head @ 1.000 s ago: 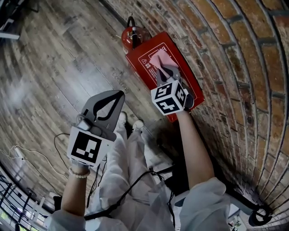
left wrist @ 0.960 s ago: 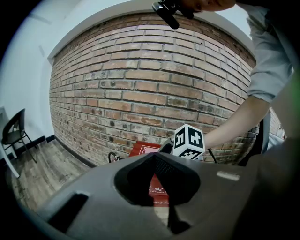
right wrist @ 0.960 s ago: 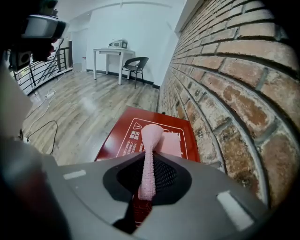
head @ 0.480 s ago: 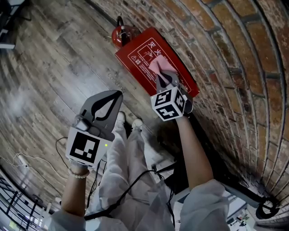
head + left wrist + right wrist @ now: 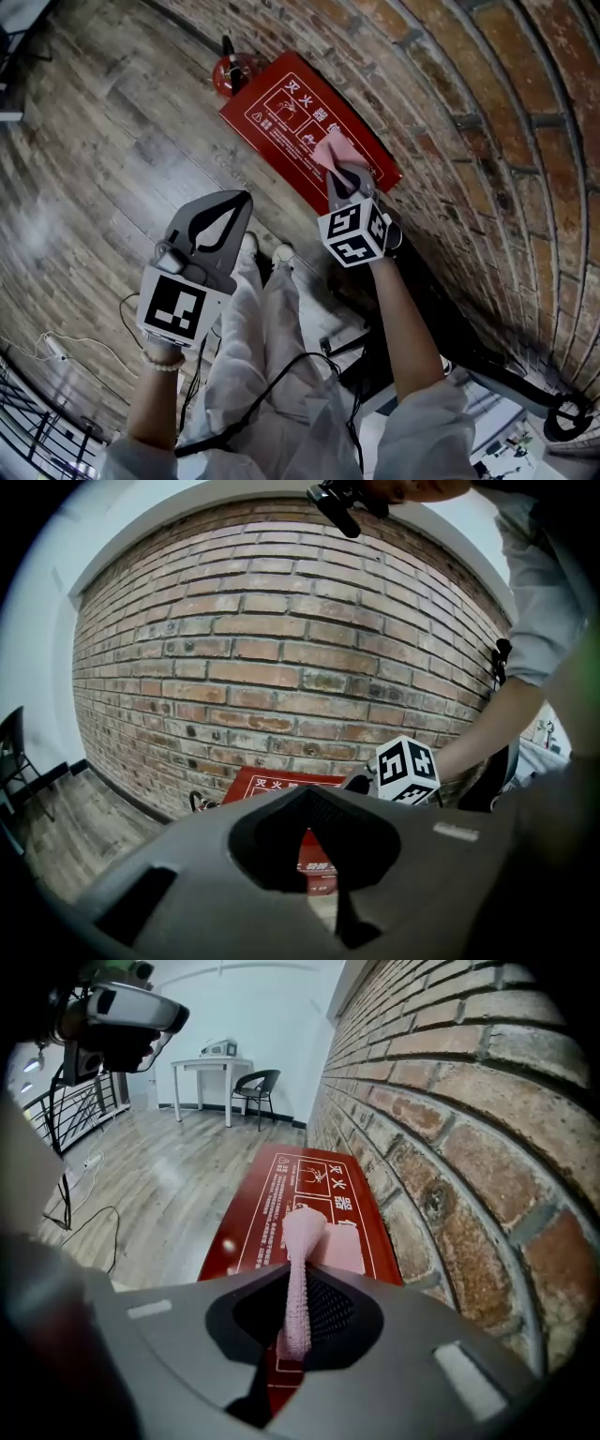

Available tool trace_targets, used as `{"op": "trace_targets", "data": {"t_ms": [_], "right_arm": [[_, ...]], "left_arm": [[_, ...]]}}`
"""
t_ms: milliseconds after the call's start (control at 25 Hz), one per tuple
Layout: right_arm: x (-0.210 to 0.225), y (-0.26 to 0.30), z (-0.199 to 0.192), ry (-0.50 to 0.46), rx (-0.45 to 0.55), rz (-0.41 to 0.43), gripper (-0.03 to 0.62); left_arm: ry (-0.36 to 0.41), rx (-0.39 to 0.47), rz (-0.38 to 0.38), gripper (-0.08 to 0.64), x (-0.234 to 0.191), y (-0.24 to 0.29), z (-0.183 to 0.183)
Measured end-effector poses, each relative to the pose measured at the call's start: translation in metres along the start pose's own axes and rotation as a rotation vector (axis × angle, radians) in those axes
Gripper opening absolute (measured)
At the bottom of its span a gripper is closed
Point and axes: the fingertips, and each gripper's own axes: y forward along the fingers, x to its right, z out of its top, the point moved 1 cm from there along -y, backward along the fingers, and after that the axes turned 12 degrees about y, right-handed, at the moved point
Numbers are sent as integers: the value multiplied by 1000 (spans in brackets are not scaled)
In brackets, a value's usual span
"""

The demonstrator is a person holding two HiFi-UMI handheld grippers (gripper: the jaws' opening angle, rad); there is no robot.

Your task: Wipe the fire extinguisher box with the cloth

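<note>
The red fire extinguisher box (image 5: 281, 108) lies on the wooden floor against the brick wall, white print on its top. My right gripper (image 5: 345, 174) is shut on a pink cloth (image 5: 334, 150), which is pressed on the box's top near its right end. In the right gripper view the cloth (image 5: 302, 1237) runs out between the jaws onto the box (image 5: 272, 1199). My left gripper (image 5: 244, 199) is shut and empty, held over the floor to the left, apart from the box. In the left gripper view the box (image 5: 267, 784) shows beyond the left gripper (image 5: 319, 855).
A red extinguisher (image 5: 230, 69) stands at the box's far end. The brick wall (image 5: 487, 141) runs close along the right. The person's legs and shoes (image 5: 267, 255) stand just below the box, with a black cable (image 5: 281, 375) trailing. A white table and chair (image 5: 230, 1077) are far off.
My right gripper has slid the cloth along the box's top toward the box's near right end. The left gripper has stayed where it was.
</note>
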Motion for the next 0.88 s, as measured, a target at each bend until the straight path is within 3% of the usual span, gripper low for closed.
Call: {"op": "trace_targets", "data": {"t_ms": [880], "right_arm": [[7, -49, -84, 89, -46, -13, 28]], "left_arm": [[31, -8, -59, 0, 32, 21, 13]]}}
